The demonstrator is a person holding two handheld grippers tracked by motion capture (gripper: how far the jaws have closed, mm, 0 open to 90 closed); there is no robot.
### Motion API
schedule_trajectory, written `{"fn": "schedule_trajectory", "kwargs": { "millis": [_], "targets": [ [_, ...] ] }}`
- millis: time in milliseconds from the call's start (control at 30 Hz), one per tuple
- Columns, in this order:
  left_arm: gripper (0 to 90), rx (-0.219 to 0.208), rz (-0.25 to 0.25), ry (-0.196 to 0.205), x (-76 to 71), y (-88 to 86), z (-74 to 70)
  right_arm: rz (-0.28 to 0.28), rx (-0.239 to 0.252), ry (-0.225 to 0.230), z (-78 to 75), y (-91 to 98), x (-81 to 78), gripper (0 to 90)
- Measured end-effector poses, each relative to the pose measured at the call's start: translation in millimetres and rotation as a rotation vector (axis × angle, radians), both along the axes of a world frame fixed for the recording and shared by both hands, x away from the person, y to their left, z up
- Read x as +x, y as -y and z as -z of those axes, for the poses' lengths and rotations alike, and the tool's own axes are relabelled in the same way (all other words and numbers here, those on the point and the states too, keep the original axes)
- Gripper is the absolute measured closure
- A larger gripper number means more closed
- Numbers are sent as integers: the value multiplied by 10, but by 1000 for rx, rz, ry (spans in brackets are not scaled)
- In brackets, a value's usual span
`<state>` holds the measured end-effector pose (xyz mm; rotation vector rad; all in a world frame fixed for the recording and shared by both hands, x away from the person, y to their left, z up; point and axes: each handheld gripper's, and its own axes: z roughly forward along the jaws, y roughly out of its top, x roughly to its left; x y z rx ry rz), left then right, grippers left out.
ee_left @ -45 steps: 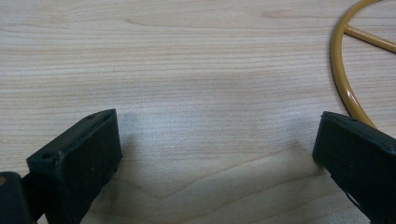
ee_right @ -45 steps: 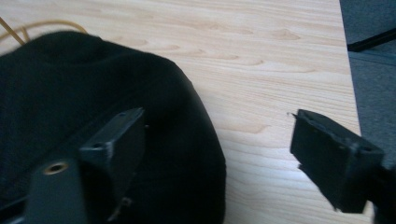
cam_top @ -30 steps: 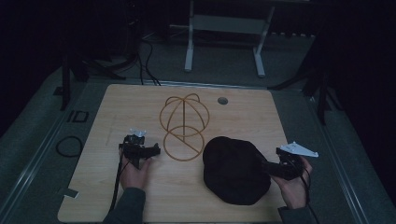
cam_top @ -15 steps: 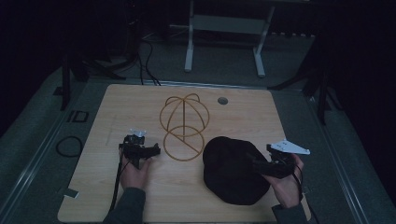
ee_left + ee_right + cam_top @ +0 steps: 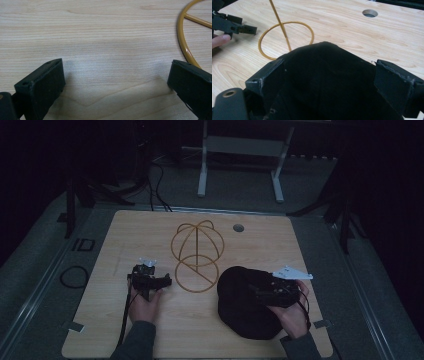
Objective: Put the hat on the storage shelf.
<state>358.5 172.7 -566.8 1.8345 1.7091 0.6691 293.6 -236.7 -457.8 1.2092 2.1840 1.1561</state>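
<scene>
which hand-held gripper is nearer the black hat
Right. The right hand-held gripper is over the black hat, its open jaws straddling the hat's fabric. The left hand-held gripper sits apart from it, on the far side of the wire stand's base ring.

Matt black cloth cap, glossy yellow metal wire stand, smooth pale wood table.

Black cap (soft, slumped) lies on table, beside wire stand.
</scene>
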Motion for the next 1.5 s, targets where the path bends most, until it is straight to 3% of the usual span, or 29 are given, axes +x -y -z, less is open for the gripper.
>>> {"fn": "schedule_trajectory", "kwargs": {
  "millis": [233, 567, 1000, 1200, 1333, 1433, 1500],
  "targets": [
    [7, 0, 0, 0, 0, 0, 0, -21, -50, -11, 74, -185, 48, 99],
    [7, 0, 0, 0, 0, 0, 0, -57, -55, -23, 129, -273, 32, 98],
    [7, 0, 0, 0, 0, 0, 0, -7, -135, -43, 263, -288, 82, 89],
    [7, 0, 0, 0, 0, 0, 0, -13, -142, -67, 301, -271, 100, 94],
    [7, 0, 0, 0, 0, 0, 0, -11, -141, -95, 328, -265, 106, 185],
    [7, 0, 0, 0, 0, 0, 0, -2, -140, -95, 341, -259, 103, 196],
    [7, 0, 0, 0, 0, 0, 0, 1, -137, -96, 349, -248, 102, 297]
  ]
}}
